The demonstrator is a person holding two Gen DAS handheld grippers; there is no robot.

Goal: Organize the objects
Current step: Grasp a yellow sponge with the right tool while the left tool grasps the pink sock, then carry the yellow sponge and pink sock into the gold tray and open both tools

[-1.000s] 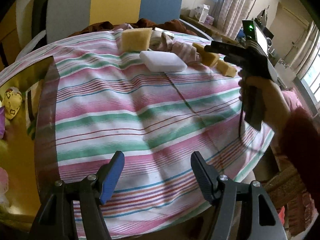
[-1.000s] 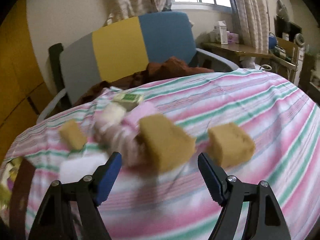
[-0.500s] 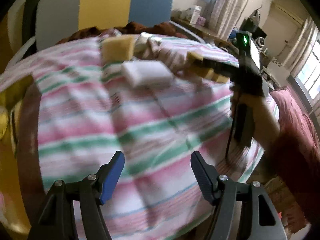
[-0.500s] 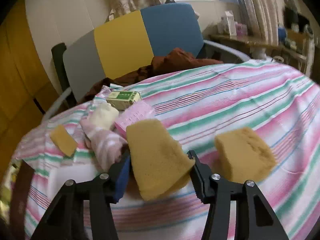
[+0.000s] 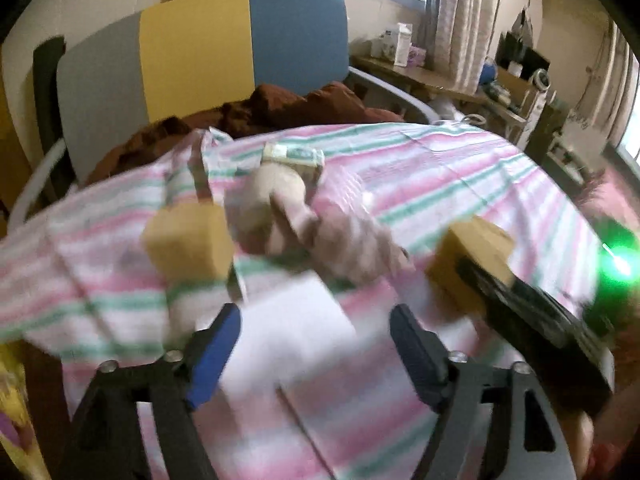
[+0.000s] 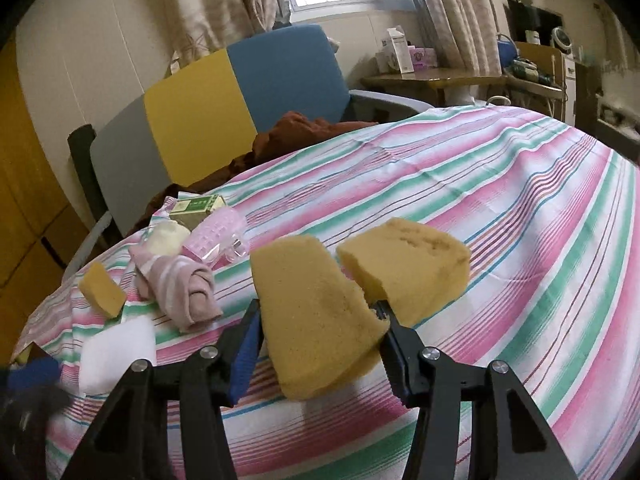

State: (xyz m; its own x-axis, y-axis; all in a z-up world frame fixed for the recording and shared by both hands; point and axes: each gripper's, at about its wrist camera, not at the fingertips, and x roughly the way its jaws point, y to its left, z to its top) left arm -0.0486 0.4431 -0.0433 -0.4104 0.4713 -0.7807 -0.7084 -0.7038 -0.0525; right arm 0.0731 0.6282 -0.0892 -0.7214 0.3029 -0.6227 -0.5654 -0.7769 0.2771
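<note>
My right gripper (image 6: pixel 316 320) is shut on a yellow sponge (image 6: pixel 316 316) and holds it beside a second yellow sponge (image 6: pixel 408 264) on the striped tablecloth (image 6: pixel 520 216). My left gripper (image 5: pixel 316 328) is open, its jaws on either side of a white sponge (image 5: pixel 292 332). A third yellow sponge (image 5: pixel 188 244) lies to its left; it also shows in the right wrist view (image 6: pixel 102 290). The left wrist view is blurred. In it the right gripper's body (image 5: pixel 532 320) shows with the held sponge (image 5: pixel 468 256).
Rolled pink socks (image 6: pixel 180 284), a pink clear case (image 6: pixel 216 238) and a green box (image 6: pixel 198 206) lie at the table's far left. A grey, yellow and blue chair (image 6: pixel 224 100) with brown cloth stands behind. A desk (image 6: pixel 440 76) stands at the back right.
My right gripper closed on the nearer yellow sponge and moved it up against the second one. My left gripper swung forward over the table to the white sponge.
</note>
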